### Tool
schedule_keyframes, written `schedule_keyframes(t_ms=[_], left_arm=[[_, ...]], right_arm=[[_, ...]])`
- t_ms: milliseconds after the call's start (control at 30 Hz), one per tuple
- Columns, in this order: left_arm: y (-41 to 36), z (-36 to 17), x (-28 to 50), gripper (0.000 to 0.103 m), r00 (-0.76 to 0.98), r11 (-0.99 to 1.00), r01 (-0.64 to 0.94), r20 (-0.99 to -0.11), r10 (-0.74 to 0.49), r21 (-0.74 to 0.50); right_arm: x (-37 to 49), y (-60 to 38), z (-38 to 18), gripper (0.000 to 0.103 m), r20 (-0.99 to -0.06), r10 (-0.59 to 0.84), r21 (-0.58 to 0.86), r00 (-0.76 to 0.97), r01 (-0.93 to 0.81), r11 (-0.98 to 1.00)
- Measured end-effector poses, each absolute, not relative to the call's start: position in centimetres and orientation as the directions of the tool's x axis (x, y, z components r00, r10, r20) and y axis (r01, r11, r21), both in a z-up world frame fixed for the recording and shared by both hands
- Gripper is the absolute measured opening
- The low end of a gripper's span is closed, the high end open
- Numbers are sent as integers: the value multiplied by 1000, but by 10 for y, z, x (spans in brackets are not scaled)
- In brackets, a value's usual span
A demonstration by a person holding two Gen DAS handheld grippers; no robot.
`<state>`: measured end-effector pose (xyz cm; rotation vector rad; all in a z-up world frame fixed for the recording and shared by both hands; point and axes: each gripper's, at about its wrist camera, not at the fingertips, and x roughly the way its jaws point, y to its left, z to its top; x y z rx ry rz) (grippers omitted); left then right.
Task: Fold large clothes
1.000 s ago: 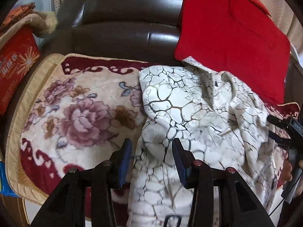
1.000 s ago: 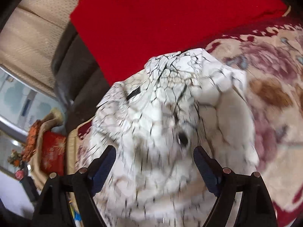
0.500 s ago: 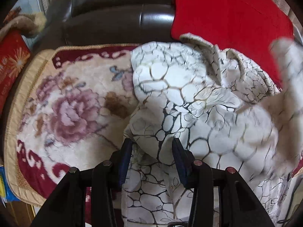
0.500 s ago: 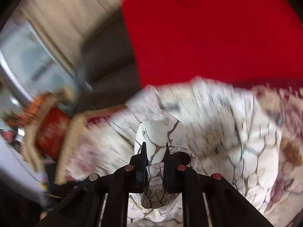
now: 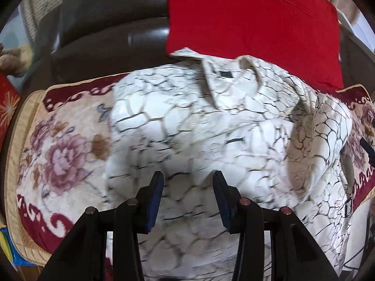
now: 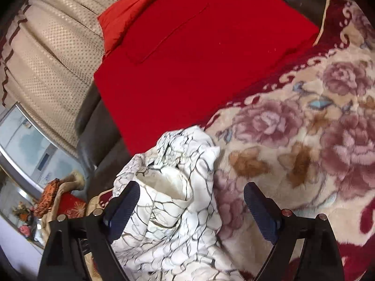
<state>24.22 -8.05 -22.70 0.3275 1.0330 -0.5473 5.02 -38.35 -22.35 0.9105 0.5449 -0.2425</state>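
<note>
Now the right gripper (image 6: 188,207) has just sprung wide, pinching nothing; white jacket (image 6: 178,210) lies beneath.

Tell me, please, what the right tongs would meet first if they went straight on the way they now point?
Probably the white crackle-print garment lying between the open right tongs, with the floral blanket beyond it; depth is unclear.

My shirt (image 5: 211,126) lies spread on the blanket (image 5: 58,145) over the sofa (image 5: 105,35) seat, collar toward the backrest. Behind it, a cushion (image 5: 253,23) leans against the backrest near the blanket's rear edge.
</note>
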Motion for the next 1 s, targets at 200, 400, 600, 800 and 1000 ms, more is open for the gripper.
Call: schedule_keyframes(t_ms=[200,400,600,800,1000], left_arm=[[-105,-253,232,45,361,803,594,-908,-214,46],[-96,-257,210,47,372,783,619,-902,-218,66],[-71,-239,192,51,396,753,655,-879,-263,70],[-48,-215,214,64,516,821,553,-831,-208,138],[-34,-234,250,78,500,902,420,-855,-139,99]], right_arm=[[110,-352,-194,92,-570,46,572,820,357,738],[145,-322,-208,61,-681,136,479,720,298,826],[84,-315,-245,42,-798,126,394,590,351,850],[46,-332,-232,46,-784,85,405,615,402,821],[83,-307,-204,55,-714,54,377,698,318,870]])
